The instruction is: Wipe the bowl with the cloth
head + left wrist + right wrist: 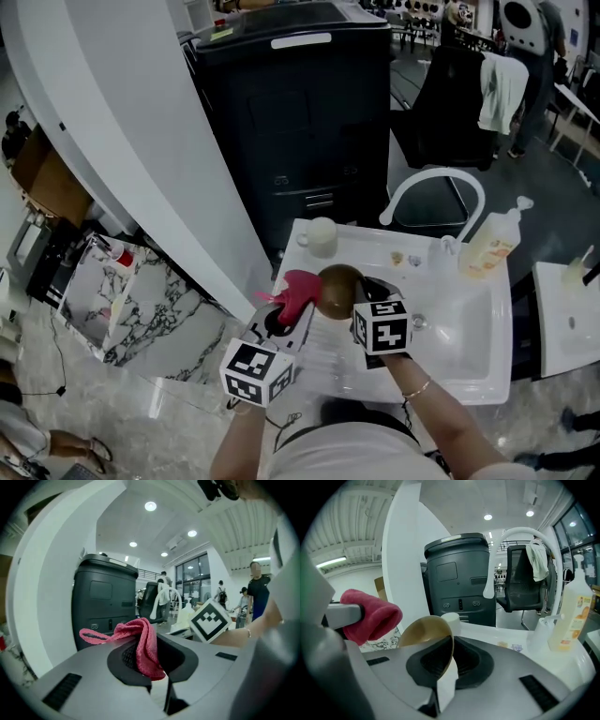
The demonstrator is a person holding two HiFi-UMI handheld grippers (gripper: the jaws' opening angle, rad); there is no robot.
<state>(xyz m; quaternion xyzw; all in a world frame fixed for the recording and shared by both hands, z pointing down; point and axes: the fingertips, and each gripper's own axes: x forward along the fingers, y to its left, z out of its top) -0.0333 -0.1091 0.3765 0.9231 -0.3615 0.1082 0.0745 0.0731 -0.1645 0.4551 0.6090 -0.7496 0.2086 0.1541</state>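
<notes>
A brown bowl [337, 290] is held up over the white sink counter, tilted on its side. My right gripper [367, 298] is shut on the bowl's [425, 637] rim, its inside facing left. My left gripper [281, 319] is shut on a red cloth [296, 292] that drapes over its jaws just left of the bowl. In the left gripper view the cloth [143, 646] hangs out of the shut jaws, a loop trailing left. The right gripper view shows the cloth [370, 615] bunched beside the bowl, close to it but apart from it.
A white sink [469, 323] with a curved faucet [433, 187] lies right of the bowl. A soap bottle [489, 246] stands at its back right, a white cup [320, 236] at the counter's back left. A dark bin [291, 122] stands behind. People stand far off.
</notes>
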